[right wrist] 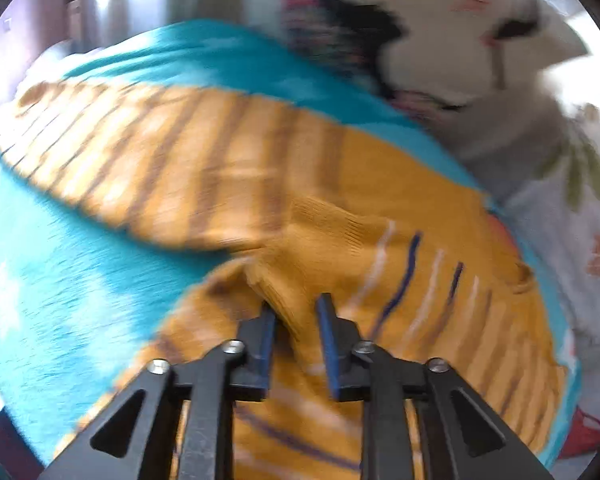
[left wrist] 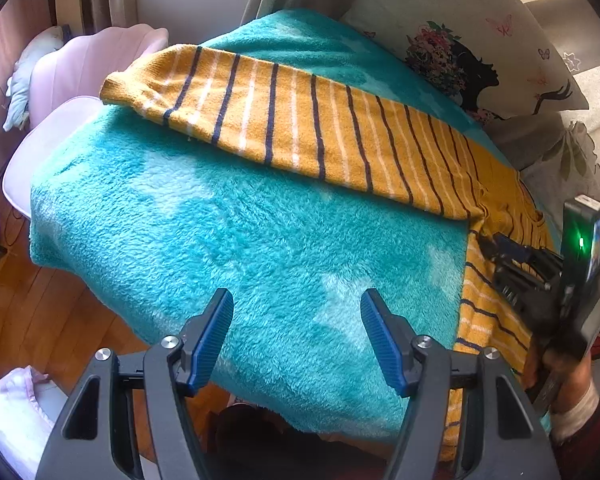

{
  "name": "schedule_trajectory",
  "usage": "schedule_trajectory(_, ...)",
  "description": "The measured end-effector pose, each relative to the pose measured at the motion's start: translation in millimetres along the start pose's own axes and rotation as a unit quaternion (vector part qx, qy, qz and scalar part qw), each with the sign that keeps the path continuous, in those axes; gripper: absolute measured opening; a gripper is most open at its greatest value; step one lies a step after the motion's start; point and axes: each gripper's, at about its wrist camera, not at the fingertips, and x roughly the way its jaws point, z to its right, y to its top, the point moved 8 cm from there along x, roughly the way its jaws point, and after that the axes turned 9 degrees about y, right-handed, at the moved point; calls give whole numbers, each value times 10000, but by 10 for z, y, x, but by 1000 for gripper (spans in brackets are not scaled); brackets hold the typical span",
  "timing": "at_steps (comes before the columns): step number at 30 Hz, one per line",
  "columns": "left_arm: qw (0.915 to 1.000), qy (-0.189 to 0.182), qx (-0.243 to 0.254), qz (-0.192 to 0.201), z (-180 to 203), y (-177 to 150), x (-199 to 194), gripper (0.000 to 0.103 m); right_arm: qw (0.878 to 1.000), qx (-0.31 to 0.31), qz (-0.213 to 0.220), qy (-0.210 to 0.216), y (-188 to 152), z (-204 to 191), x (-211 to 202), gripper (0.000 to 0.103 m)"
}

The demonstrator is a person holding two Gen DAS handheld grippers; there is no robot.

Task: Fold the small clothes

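A mustard sweater [left wrist: 300,120] with navy and white stripes lies on a fluffy teal blanket [left wrist: 220,240], one sleeve stretched toward the far left. My left gripper [left wrist: 297,294] hovers open over bare blanket, well left of the sweater's body, with nothing between its fingers. At the right edge of the left wrist view, my right gripper [left wrist: 488,242] reaches onto the sweater near the armpit. In the right wrist view the sweater [right wrist: 220,160] is blurred, but a raised ridge of its knit sits sharp between the narrow jaws of the right gripper [right wrist: 296,300], pinched there.
A printed pillow [left wrist: 480,40] leans behind the blanket at the far right. A pink chair [left wrist: 80,64] stands at the far left, with wooden floor [left wrist: 28,312] below the blanket's left edge. A person's hand [left wrist: 560,364] holds the right gripper.
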Motion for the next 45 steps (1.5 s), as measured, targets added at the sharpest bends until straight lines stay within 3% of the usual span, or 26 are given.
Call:
schedule_trajectory(3, 10000, 9, 32, -32, 32, 5, 27, 65, 9992, -6, 90, 388, 0, -214, -78, 30)
schedule_trajectory(6, 10000, 34, 60, -1, 45, 45, 39, 65, 9977, 70, 228, 639, -18, -264, -254, 45)
schedule_trajectory(10, 9993, 282, -86, 225, -150, 191, 66, 65, 9971, 528, 252, 497, -187, -59, -450, 50)
schedule_trajectory(12, 9979, 387, -438, 285, -387, 308, 121, 65, 9950, 861, 197, 465, -333, 103, -493, 51)
schedule_trajectory(18, 9912, -267, -1282, 179, -790, 613, 350, 65, 9892, 1444, 19, 256, -720, 392, -529, 55)
schedule_trajectory(22, 9896, -462, -1304, 390, -799, 893, 440, 65, 9855, 1682, 34, 231, -850, 429, -590, 56)
schedule_trajectory(29, 9905, -357, -1181, 603, -803, 1325, 583, 65, 9826, 1845, 226, 28, -868, 471, -836, 56)
schedule_trajectory(31, 9906, -306, -1186, 602, -822, 1403, 603, 47, 9799, 1975, 274, -106, -895, 518, -922, 56)
schedule_trajectory(32, 9913, -219, -1174, 556, -832, 1418, 618, 15, 9780, 2056, 292, -170, -921, 576, -955, 56)
schedule_trajectory(33, 9919, -145, -1169, 471, -842, 1443, 648, 8, 9759, 2150, 302, -237, -960, 636, -994, 56)
schedule_trajectory(36, 9900, -319, -1291, 478, -817, 1521, 595, 7, 9685, 2422, 327, -486, -1104, 826, -1134, 56)
schedule_trajectory(40, 9905, -571, -986, 775, -517, 1613, 271, 7, 9580, 2745, 369, -739, -1336, 1078, -1318, 56)
schedule_trajectory(45, 9879, -1031, -168, 1144, 367, 1600, -263, 7, 9441, 3143, 492, -867, -1663, 1435, -1456, 56)
